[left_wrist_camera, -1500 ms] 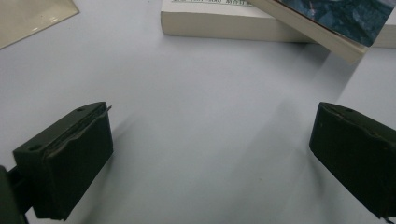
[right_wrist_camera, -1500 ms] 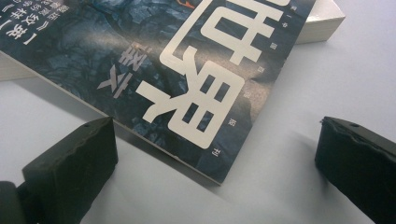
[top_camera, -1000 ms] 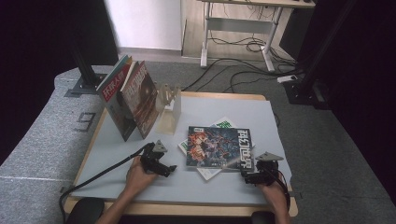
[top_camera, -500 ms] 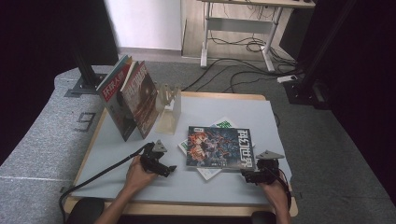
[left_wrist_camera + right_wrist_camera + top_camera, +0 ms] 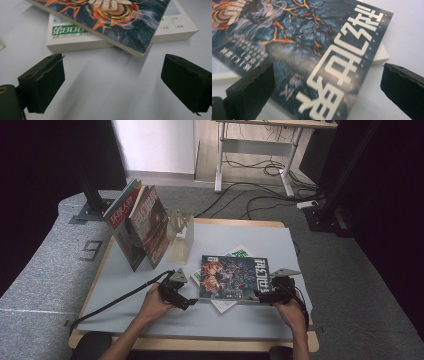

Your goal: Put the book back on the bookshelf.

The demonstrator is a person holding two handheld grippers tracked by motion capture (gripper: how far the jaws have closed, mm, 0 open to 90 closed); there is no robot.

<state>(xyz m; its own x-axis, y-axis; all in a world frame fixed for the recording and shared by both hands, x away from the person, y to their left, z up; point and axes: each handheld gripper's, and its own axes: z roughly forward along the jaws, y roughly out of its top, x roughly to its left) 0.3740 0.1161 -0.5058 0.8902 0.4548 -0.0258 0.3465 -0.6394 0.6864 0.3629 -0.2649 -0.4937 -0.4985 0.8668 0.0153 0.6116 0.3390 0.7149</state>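
Both forearms were bare, with no sleeves in the high view. Each hand carried a black handheld gripper: the left gripper (image 5: 189, 300) trailed a black cable toward the table's near left edge and bore a grey three-cornered plate on top, as did the right gripper (image 5: 258, 293). Up close, the jaws were blocky black pads with ragged edges and small round holes.

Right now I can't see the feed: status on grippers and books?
Left gripper open, short of dark-cover book. Right gripper open, jaws astride its corner. White book lies beneath it. Nothing between.
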